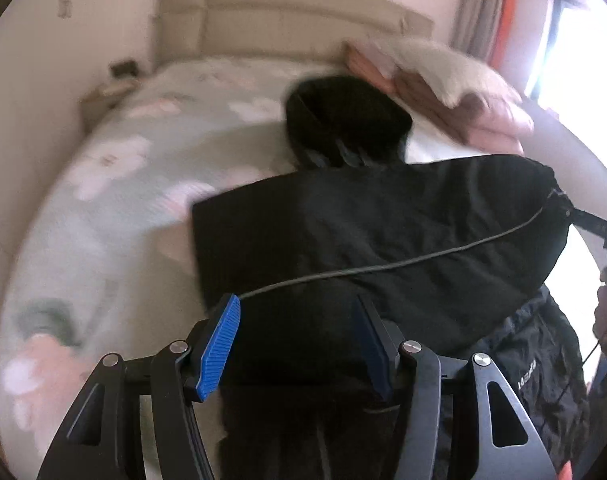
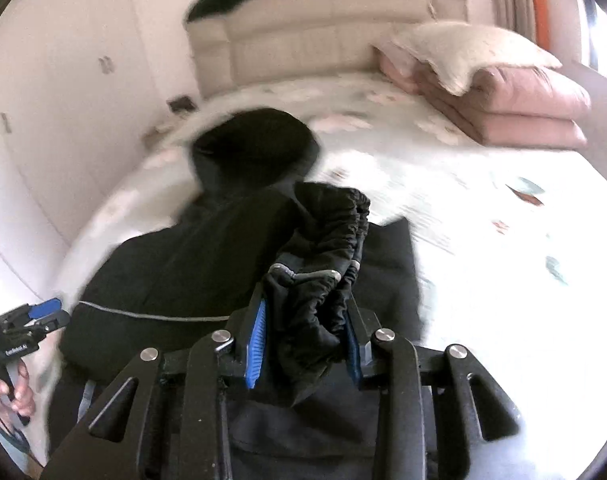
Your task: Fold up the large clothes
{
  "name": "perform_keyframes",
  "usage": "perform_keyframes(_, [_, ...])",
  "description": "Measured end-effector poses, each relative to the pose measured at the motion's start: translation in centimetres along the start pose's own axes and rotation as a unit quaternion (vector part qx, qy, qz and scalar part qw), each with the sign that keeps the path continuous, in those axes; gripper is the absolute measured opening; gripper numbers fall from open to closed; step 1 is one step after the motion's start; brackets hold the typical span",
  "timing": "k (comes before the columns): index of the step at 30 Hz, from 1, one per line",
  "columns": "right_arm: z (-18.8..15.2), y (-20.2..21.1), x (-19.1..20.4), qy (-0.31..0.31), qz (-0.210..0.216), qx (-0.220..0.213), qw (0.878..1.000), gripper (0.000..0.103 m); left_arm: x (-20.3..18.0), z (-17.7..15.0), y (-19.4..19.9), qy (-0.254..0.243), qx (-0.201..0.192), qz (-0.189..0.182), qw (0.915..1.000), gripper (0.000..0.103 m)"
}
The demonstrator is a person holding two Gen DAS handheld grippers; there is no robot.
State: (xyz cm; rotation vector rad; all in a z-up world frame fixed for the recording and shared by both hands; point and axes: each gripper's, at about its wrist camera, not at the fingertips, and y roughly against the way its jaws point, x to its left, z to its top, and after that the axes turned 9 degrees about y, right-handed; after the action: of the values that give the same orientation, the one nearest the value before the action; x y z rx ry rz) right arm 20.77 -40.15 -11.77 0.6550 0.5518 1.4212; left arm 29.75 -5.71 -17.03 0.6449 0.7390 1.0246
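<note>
With the black jacket (image 2: 175, 280) spread on the bed (image 2: 483, 280), the right gripper (image 2: 307, 340), clamped on the elastic sleeve cuff (image 2: 335, 240), should carry it flat across the body, while the half-open, empty left gripper (image 1: 295, 344) steadies the cloth.

Both wrist views bedward (shared jacket (image 1: 363, 220))
</note>
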Motion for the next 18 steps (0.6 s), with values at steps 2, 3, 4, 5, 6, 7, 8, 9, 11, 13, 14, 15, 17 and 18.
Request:
perform_keyframes(2, [-1.3, -2.4, -1.7, -0.009, -0.002, 0.037, 0.999, 0.037, -0.4, -0.3, -3.3, -0.007, 0.036, 0.032, 0.9988, 0.06])
perform_keyframes(3, [-2.4, -4.2, -2.5, -0.011, -0.001, 0.063, 0.998, 0.037, -0.4, -0.6, -4.3, -0.01, 0.043, 0.049, 0.9978, 0.06])
perform_keyframes(4, [-3.5, -6.0, -2.9, -0.012, 0.0, 0.085, 0.996, 0.038, -0.3, -0.8, -5.0, -0.007, 0.045, 0.057, 0.9973, 0.06])
perform_keyframes(5, [-4.7, -7.5, -3.4, -0.015, 0.001, 0.099, 0.995, 0.038, 0.1, -1.0, -5.0, 0.003, 0.041, 0.052, 0.9978, 0.06])
perform_keyframes(6, [-5.8, -7.8, -3.6, -0.02, 0.007, 0.098, 0.995, 0.039, 0.5, -1.0, -4.8, 0.01, 0.039, 0.043, 0.9982, 0.06])
perform_keyframes(7, [-6.4, -7.9, -3.9, -0.028, 0.015, 0.087, 0.996, 0.04, 0.8, -1.0, -4.7, 0.014, 0.041, 0.039, 0.9983, 0.06])
perform_keyframes(8, [-6.7, -7.8, -4.3, -0.038, 0.023, 0.077, 0.996, 0.041, 1.0, -0.9, -4.7, 0.015, 0.042, 0.036, 0.9984, 0.061])
perform_keyframes(9, [-6.7, -7.6, -4.6, -0.047, 0.028, 0.074, 0.996, 0.041, 1.3, -0.9, -4.6, 0.014, 0.042, 0.03, 0.9986, 0.061])
perform_keyframes(11, [-6.6, -7.0, -4.8, -0.046, 0.028, 0.08, 0.995, 0.041, 1.4, -0.8, -4.2, 0.01, 0.039, 0.023, 0.9989, 0.06])
perform_keyframes(13, [-5.8, -5.8, -4.9, -0.045, 0.027, 0.09, 0.995, 0.05, 0.9, -0.7, -3.3, 0.009, 0.036, 0.025, 0.999, 0.06])
perform_keyframes(14, [-5.1, -4.4, -4.9, -0.049, 0.027, 0.081, 0.995, 0.052, 0.7, -0.4, -2.4, 0.01, 0.027, 0.022, 0.9994, 0.06])
perform_keyframes(15, [-4.4, -3.6, -4.3, -0.051, 0.025, 0.067, 0.996, 0.056, 0.3, -0.3, -1.4, 0.01, 0.013, 0.009, 0.9998, 0.06])
perform_keyframes(17, [-2.8, -1.0, -3.4, -0.054, 0.031, 0.017, 0.998, 0.065, -0.3, 0.4, -0.2, 0.01, -0.011, -0.014, 0.9998, 0.061])
perform_keyframes(18, [-1.9, 0.1, -2.6, -0.051, 0.039, -0.008, 0.998, 0.067, -0.8, 1.0, 0.3, 0.012, -0.024, -0.024, 0.9993, 0.061])
